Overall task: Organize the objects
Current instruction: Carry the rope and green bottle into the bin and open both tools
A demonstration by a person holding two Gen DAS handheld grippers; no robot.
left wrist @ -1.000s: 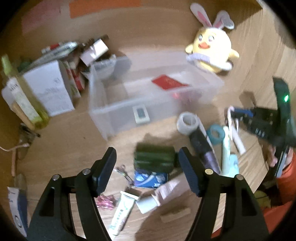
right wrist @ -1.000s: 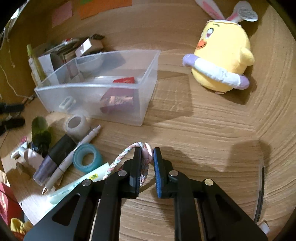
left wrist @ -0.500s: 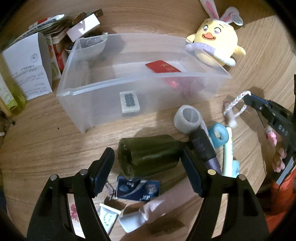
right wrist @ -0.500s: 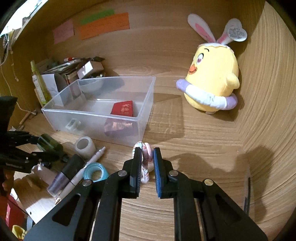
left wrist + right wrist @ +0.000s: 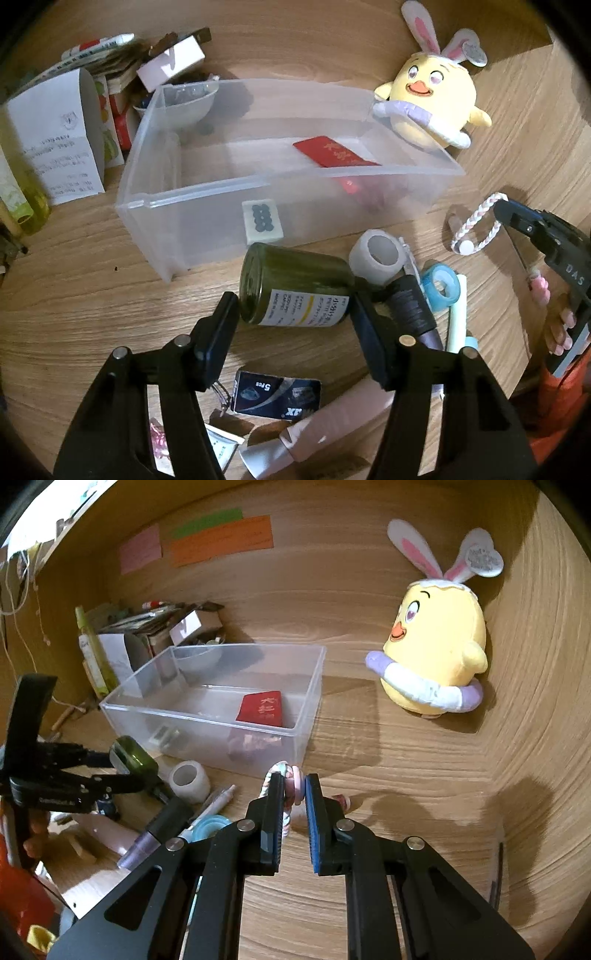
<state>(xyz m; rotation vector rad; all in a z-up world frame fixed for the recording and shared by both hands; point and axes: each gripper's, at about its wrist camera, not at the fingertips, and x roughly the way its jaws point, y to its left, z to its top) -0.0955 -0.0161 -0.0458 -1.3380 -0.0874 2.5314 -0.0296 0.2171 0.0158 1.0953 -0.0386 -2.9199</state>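
Observation:
My left gripper [image 5: 293, 317] is shut on a dark green jar [image 5: 295, 284] with a white label, held on its side above the desk in front of the clear plastic bin [image 5: 192, 199]. It also shows in the right wrist view [image 5: 131, 758]. My right gripper [image 5: 294, 788] is shut on a pink and white braided cord strap [image 5: 286, 775], held above the desk right of the bin [image 5: 207, 720]; the strap shows in the left wrist view [image 5: 476, 225]. The bin holds a red packet [image 5: 332, 155] and a mahjong tile [image 5: 263, 220].
A tape roll [image 5: 376, 254], blue tape ring [image 5: 441, 286], dark tube [image 5: 412, 306], blue card pack [image 5: 275, 395] and pink tube [image 5: 332, 417] lie on the desk. A yellow plush chick [image 5: 436, 657] stands at the back right. Boxes and papers [image 5: 59, 140] are stacked at the back left.
My left gripper closed in on the green jar, gripped it and lifted it toward the bin. My right gripper rose with the cord strap off the desk.

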